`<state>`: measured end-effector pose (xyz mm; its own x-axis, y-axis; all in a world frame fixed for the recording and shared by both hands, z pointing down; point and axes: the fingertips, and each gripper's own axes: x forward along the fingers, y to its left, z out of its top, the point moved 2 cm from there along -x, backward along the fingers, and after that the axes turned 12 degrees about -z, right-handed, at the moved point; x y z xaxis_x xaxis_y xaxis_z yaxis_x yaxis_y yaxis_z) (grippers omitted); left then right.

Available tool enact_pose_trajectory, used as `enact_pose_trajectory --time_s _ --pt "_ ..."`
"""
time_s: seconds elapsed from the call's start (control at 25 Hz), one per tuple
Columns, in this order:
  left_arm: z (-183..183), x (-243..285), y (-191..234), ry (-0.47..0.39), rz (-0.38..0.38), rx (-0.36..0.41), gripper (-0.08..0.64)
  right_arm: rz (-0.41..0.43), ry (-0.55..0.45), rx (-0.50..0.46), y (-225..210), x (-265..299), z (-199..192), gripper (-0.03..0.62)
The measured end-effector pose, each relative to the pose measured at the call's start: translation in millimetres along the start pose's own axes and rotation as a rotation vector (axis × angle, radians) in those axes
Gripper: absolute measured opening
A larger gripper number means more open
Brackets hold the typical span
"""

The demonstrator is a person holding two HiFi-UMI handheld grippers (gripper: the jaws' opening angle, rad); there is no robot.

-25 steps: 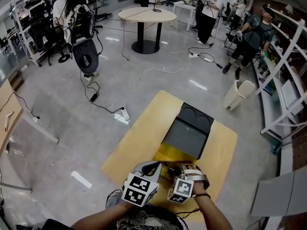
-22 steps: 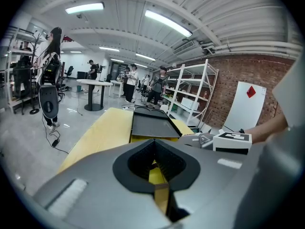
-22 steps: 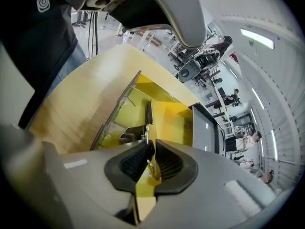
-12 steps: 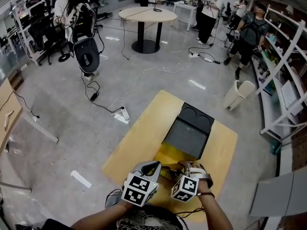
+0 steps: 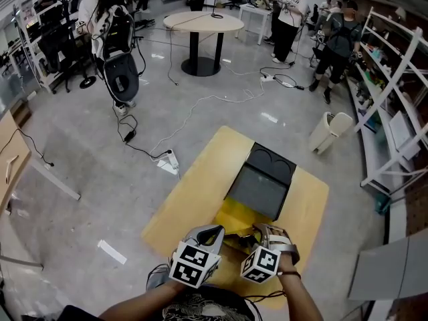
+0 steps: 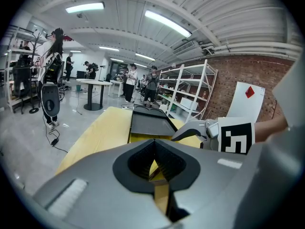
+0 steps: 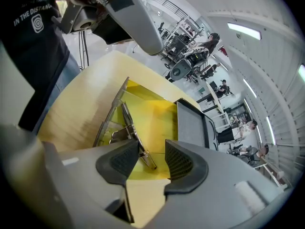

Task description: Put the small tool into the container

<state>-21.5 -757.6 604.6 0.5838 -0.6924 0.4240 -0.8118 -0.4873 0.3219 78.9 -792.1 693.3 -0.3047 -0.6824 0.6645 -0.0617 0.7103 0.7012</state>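
A small metal tool (image 7: 131, 128) lies inside the yellow container (image 7: 157, 113), along its left wall. My right gripper (image 7: 145, 159) hangs just over the container's near end, its jaws opening; the tool's near tip shows in the gap, and neither pad touches it. In the head view the right gripper (image 5: 264, 231) and the left gripper (image 5: 212, 233) sit side by side at the container's (image 5: 242, 214) near edge. My left gripper (image 6: 153, 151) is shut with nothing in it, pointing along the table toward the black lid (image 6: 147, 123).
The container's black lid (image 5: 259, 189) lies open on the far side, flat on the yellow table (image 5: 194, 192). Beyond the table are grey floor with cables (image 5: 200, 105), a round table (image 5: 202, 22), a white bin (image 5: 329, 131), shelving at right and several people.
The right gripper's jaws have spread apart and let go of the tool, which now rests in the container. The right hand shifted slightly right. The left gripper stayed put.
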Motion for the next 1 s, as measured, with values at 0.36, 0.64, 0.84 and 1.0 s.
enact_pose_trajectory --time_s 0.36,0.64,0.84,1.0 --pt "5 -21 -47 0.002 -0.024 0.014 0.017 -0.012 0.023 0.037 4 -53 -11 0.175" --pt "-6 -42 -62 0.006 -0.054 0.022 0.017 -0.054 0.045 0.128 14 -80 -8 0.143" --pt "-4 -66 -78 0.022 -0.088 0.049 0.017 -0.088 0.051 0.253 13 -111 8 0.076" --pt "-5 -100 -82 0.022 -0.11 0.056 0.017 -0.131 0.036 0.425 15 -144 38 0.006"
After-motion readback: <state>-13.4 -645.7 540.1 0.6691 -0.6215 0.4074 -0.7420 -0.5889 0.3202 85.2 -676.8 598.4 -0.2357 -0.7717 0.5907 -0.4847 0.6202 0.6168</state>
